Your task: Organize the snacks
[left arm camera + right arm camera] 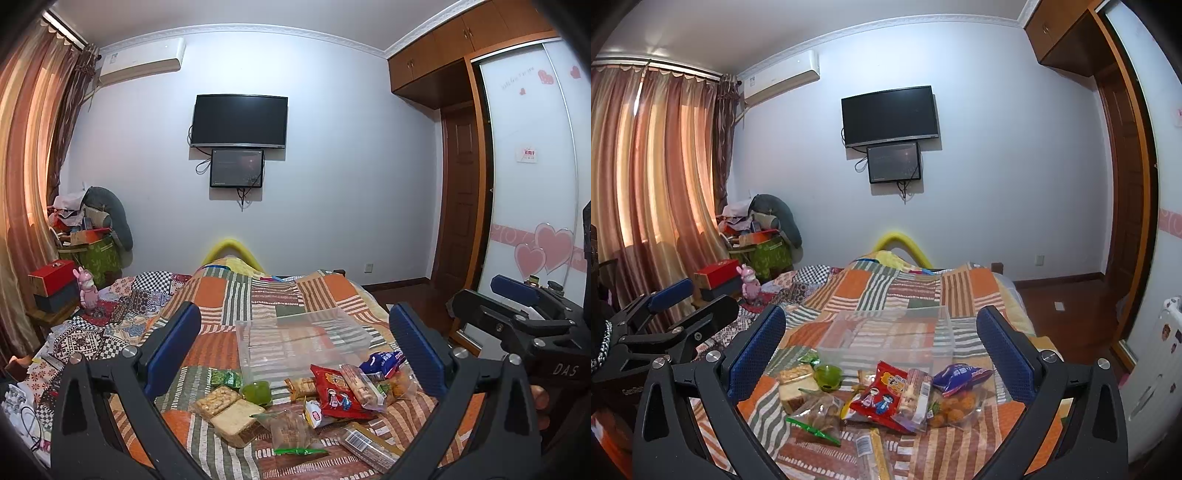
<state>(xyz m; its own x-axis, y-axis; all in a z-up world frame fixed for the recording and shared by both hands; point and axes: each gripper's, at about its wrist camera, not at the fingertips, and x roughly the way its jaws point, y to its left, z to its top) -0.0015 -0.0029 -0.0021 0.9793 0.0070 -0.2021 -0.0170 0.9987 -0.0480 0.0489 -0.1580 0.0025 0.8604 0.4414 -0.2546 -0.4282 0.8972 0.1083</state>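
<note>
**Both claws hanging wide open over the snack pile on the bed**

At the far left, striped curtains [653, 166] are hanging beside a pink rabbit figure [87, 291] and a red box [51, 273]. The left claw [295, 339] is hovering above the patchwork bedspread [229, 295], its blue fingers [173, 350] spread far apart and gripping nothing. Between them, the snacks are lying in a loose heap on the bed: two biscuit packs [229, 410] at the left edge, a green jelly cup [256, 392] just beside them, a red cartoon packet [338, 395] in the middle with a long wafer stick pack [360, 384] resting across it, and a blue-and-white bag [382, 363] to the right. Just behind the heap, a clear plastic bin [306, 343] is sitting upright on the bedspread, touching the nearest wrappers.

The right claw [882, 343] is hovering over the same pile, equally wide open and holding nothing. In its view a bag of orange fried balls [955, 406] is lying under the blue bag. On the far wall a television [238, 122] is hanging, and at the right a wardrobe door with pink hearts [543, 251] is standing.
</note>
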